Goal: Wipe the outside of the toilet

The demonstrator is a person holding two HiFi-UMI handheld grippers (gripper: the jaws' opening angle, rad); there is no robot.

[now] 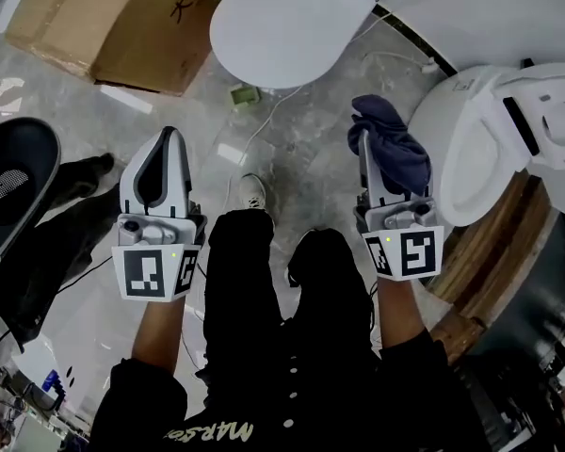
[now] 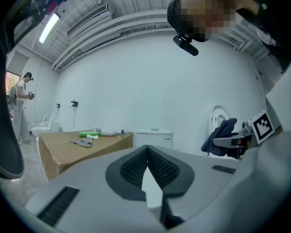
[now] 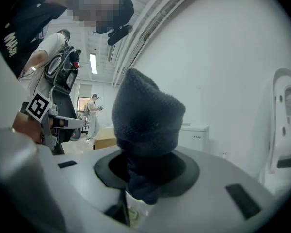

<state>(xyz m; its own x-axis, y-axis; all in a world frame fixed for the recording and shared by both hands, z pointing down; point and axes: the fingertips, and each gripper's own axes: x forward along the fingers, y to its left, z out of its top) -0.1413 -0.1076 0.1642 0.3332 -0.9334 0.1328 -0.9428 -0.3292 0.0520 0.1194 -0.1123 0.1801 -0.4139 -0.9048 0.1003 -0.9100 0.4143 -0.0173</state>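
Observation:
In the head view, the white toilet [image 1: 471,149] stands at the right on a wooden pallet [image 1: 494,252], bowl toward me. My right gripper [image 1: 365,141] is just left of it, apart from the bowl, and is shut on a dark blue cloth [image 1: 394,149] that bunches over its tips. The right gripper view shows the cloth [image 3: 146,113] standing up out of the jaws, with the toilet [image 3: 283,125] at the right edge. My left gripper [image 1: 167,137] is held out over the floor at the left, jaws shut on nothing; its pads [image 2: 136,164] meet at the tip.
A second white toilet [image 1: 282,22] and a cardboard box [image 1: 113,22] lie ahead on the concrete floor. At the left is a black chair [image 1: 14,177]. A white cord [image 1: 264,125] trails across the floor. Other people [image 2: 20,106] stand far off.

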